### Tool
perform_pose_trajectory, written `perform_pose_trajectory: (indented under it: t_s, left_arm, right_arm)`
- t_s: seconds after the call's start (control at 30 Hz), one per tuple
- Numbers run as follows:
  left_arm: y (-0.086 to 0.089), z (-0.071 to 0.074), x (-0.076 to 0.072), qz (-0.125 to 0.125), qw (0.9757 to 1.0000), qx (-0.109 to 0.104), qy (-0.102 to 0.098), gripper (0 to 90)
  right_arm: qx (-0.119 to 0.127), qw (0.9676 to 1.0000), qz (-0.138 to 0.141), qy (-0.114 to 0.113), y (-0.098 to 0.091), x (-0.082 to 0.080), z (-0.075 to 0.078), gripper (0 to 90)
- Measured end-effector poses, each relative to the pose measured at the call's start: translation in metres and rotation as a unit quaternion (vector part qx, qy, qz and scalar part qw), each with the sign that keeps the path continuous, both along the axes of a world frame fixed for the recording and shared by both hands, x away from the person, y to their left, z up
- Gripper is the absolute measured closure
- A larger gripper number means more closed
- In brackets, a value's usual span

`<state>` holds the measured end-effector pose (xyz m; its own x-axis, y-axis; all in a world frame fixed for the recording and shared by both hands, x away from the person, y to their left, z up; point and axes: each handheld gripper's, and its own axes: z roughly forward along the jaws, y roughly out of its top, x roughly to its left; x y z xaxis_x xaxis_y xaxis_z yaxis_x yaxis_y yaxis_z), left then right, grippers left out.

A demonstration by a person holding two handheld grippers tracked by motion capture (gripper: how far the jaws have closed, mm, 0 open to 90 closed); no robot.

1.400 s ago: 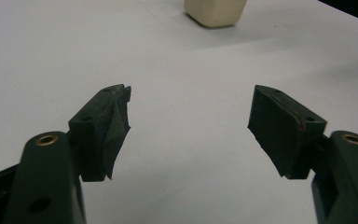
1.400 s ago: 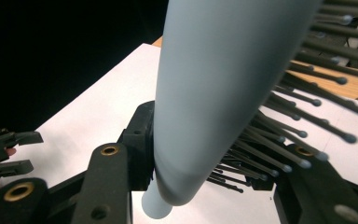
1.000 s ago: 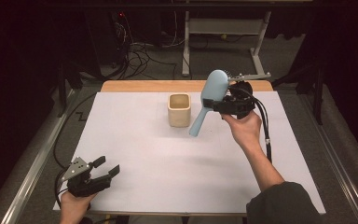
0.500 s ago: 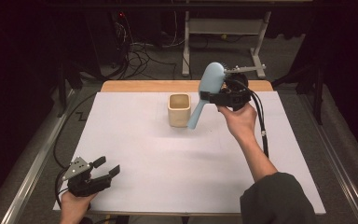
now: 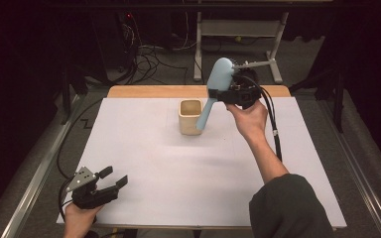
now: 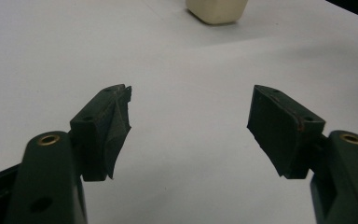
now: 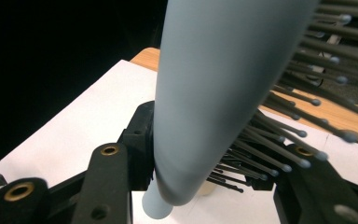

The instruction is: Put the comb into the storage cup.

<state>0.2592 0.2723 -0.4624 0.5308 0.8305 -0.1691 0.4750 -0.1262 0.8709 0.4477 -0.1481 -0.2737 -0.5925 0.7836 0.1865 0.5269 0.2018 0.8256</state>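
At the near edge of the white table, the left gripper rests low in a person's hand, its jaws spread wide with nothing between them; the left gripper view shows bare white surface in the gap between the two black pads. A cable trails from it off the table's left side.

Farther back and to the right, a forearm in a dark sleeve reaches over the table, and the hand holds the right gripper raised above the far part of the table. Its jaws are clamped on a pale blue brush, gripping it at the base of the head. In the right gripper view the bristles point to one side, against one jaw, and the smooth back sits against the other. The brush is tilted, head up and away, handle slanting down toward a cream cup.

The cup stands upright on the table just left of the handle's tip; whether the tip touches the cup cannot be told.

Beyond the table's wooden far edge, cables lie on the dark floor beside a metal stand.
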Motion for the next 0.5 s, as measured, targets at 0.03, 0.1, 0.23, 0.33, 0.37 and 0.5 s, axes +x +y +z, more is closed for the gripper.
perform_pose_trajectory:
  t_s: [0.03,0.1,0.23,0.33,0.37,0.5]
  left_arm:
    - [0.0,0.0,0.0,0.0,1.0,-0.001,0.0,30.1]
    - [-0.001,0.001,0.001,0.0,1.0,-0.003,0.0,30.3]
    - [-0.002,0.001,0.001,-0.004,1.0,-0.002,-0.002,30.4]
    - [-0.002,0.001,0.001,-0.004,1.0,-0.004,-0.002,30.4]
    - [-0.002,0.001,0.001,-0.004,1.0,-0.005,-0.003,30.4]
    - [-0.003,0.001,0.002,-0.005,1.0,-0.006,-0.002,30.4]
  right_arm:
    - [-0.001,1.0,0.0,0.0,0.001,0.001,0.0,54.5]
    - [-0.005,1.0,-0.002,-0.001,0.004,0.002,0.001,54.6]
    - [0.0,1.0,-0.006,-0.002,0.008,0.007,0.001,54.6]
    - [0.001,0.9999,-0.011,-0.003,0.01,0.011,0.003,54.6]
    - [0.001,0.9999,-0.013,-0.003,0.011,0.013,0.003,54.6]
    - [0.001,0.9998,-0.019,-0.008,0.015,0.017,0.006,54.5]
